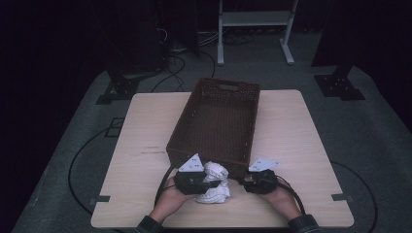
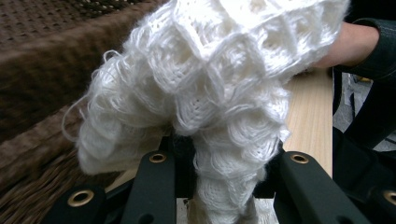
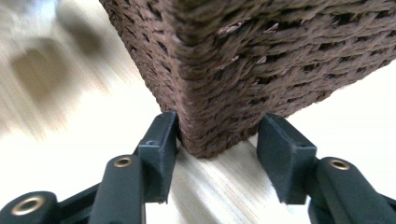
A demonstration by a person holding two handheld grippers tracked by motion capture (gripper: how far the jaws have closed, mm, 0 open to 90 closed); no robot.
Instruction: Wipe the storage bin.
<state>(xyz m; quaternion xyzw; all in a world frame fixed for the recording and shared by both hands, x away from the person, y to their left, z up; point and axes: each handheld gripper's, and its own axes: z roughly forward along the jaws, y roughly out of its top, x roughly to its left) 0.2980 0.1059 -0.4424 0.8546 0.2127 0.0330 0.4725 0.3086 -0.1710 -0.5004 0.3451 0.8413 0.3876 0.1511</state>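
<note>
1. Left gripper: fingers clamped on the white knitted cloth, held just beside the basket's near wall, over the worktop.
2. Right gripper: fingers straddle the near corner of the brown woven basket; one touches it, the other stands clear.

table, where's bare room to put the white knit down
Free: table left of the basket, the strip right of it, and the basket's inside. Crowded: the near edge, where both tools and the knit sit against the basket's front.
</note>
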